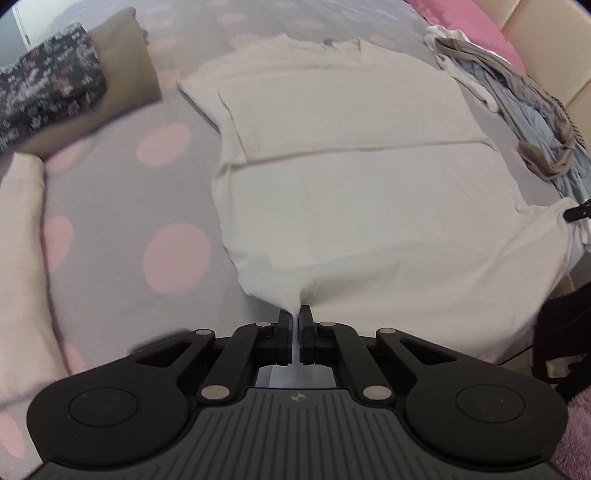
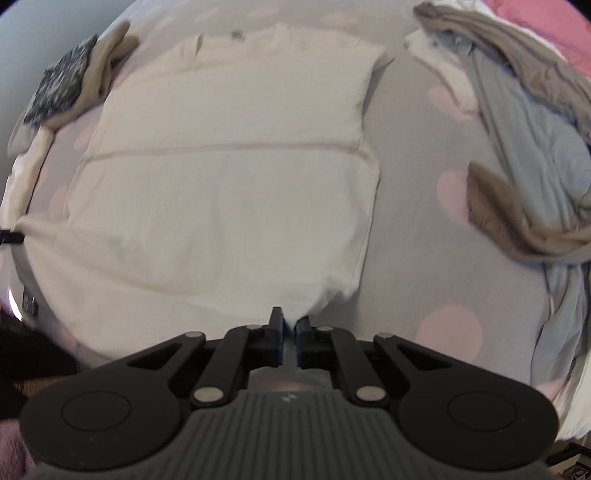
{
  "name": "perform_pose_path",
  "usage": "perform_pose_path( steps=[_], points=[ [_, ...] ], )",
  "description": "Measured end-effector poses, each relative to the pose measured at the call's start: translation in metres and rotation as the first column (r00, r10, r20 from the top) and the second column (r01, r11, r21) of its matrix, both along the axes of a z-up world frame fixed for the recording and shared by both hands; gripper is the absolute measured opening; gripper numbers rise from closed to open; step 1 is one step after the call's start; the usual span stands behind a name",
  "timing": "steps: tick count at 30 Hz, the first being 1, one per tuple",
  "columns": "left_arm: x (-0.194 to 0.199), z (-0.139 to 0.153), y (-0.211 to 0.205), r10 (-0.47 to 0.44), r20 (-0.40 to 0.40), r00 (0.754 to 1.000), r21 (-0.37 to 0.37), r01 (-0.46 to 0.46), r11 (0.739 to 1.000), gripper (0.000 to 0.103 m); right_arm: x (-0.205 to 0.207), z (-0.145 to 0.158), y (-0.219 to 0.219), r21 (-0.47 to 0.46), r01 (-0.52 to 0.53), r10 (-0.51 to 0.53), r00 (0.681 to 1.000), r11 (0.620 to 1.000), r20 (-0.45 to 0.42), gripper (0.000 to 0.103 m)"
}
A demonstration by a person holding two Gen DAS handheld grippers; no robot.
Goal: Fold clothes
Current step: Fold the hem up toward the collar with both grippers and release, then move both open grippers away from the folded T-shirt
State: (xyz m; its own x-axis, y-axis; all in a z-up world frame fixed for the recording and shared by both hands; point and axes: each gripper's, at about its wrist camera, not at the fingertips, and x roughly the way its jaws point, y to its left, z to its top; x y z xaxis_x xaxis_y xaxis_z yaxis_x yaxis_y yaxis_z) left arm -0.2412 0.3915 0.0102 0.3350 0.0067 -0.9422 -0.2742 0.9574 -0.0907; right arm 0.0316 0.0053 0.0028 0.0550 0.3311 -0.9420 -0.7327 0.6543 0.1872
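Bed (image 1: pixel 122 206) under a grey sheet with pale pink dots; pink bedding (image 1: pixel 476 22) at its far right corner by a cream headboard (image 1: pixel 546 40).

Cream T-shirt (image 1: pixel 351 177) spread flat in the middle of the bed, neckline at the far end, one sleeve folded in at the left, a straight crease running across the body. Its near hem is drawn up off the sheet into two peaks.

Heap of unfolded clothes (image 2: pixel 524 147), light blue and taupe, lies to the right of the T-shirt, apart from it. On the left side, a tan folded garment (image 1: pixel 133 55) with a dark floral folded piece (image 1: pixel 48 77) on top; nearer, a pale pink folded item (image 1: pixel 22 236).

Left gripper (image 1: pixel 295 321): fingers (image 1: pixel 283 325) clenched on a pinch of the T-shirt's near left hem corner, cloth showing between them.

Right gripper (image 2: pixel 290 325): fingers (image 2: pixel 304 328) clamped on the near right hem corner, cloth bunched at the tips.

Each gripper's tip shows at the edge of the other's view, holding its corner.
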Motion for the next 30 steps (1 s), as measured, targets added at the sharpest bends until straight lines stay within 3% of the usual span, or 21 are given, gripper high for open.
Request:
perform_pose_path(
  steps=[7, 13, 16, 18, 22, 23, 27, 30],
  points=[
    [0.041, -0.011, 0.025, 0.072, 0.04, 0.997, 0.048, -0.073, 0.996, 0.001, 0.04, -0.001, 0.024, 0.022, 0.065, -0.067, 0.995, 0.998, 0.074, 0.007],
    [0.064, -0.027, 0.03, 0.105, 0.039, 0.994, 0.126, -0.109, 0.986, 0.001, 0.058, -0.02, 0.051, 0.033, 0.064, -0.068, 0.987, 0.997, 0.145, 0.007],
    [0.07, -0.033, 0.03, 0.103, 0.045, 0.994, 0.155, -0.108, 0.982, 0.002, 0.066, -0.033, 0.06, 0.021, 0.081, -0.083, 0.987, 0.997, 0.14, 0.008],
    [0.071, -0.038, 0.032, 0.098, 0.036, 0.995, 0.169, -0.102, 0.98, 0.006, 0.069, -0.038, 0.061, 0.0, 0.089, -0.088, 0.986, 0.996, 0.139, 0.018],
    [0.063, -0.041, 0.038, 0.097, 0.029, 0.995, 0.165, -0.1, 0.981, 0.016, 0.072, -0.042, 0.059, -0.021, 0.09, -0.086, 0.987, 0.996, 0.136, 0.029],
    [0.058, -0.04, 0.039, 0.098, 0.036, 0.995, 0.152, -0.103, 0.983, 0.019, 0.071, -0.041, 0.056, -0.017, 0.09, -0.087, 0.987, 0.996, 0.136, 0.036],
    [0.039, -0.038, 0.04, 0.091, 0.054, 0.994, 0.11, -0.096, 0.989, 0.032, 0.066, -0.041, 0.037, 0.012, 0.086, -0.087, 0.991, 0.996, 0.103, 0.047],
    [0.03, -0.043, 0.035, 0.062, 0.041, 0.997, 0.109, -0.066, 0.992, 0.037, 0.063, -0.045, 0.022, -0.006, 0.089, -0.088, 0.991, 0.996, 0.098, 0.048]
  ],
)
